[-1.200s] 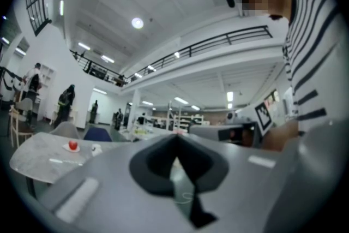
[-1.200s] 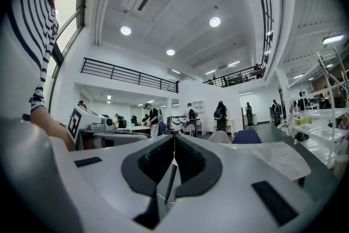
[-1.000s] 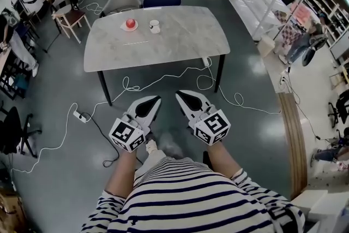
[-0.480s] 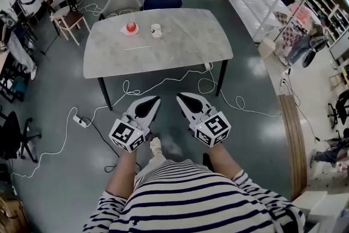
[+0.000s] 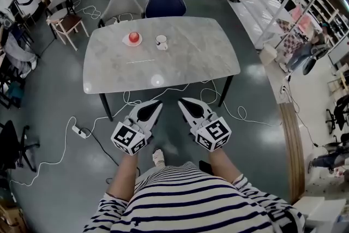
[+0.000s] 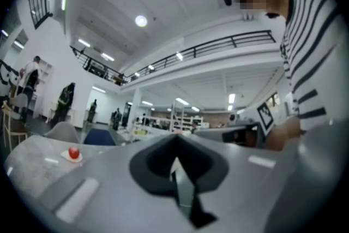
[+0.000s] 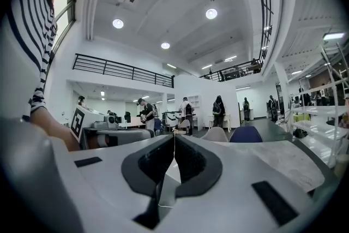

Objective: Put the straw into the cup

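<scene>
Plainly, left tool (image 5: 157, 102) and right tool (image 5: 182, 101) bear square markers (image 5: 130, 138).

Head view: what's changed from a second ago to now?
The person has walked closer to the table; its near edge now sits nearer the left gripper and right gripper. Nothing was grasped or released. Both grippers remain shut and empty, side by side; the cup, straw and red object lie untouched on the table.
</scene>
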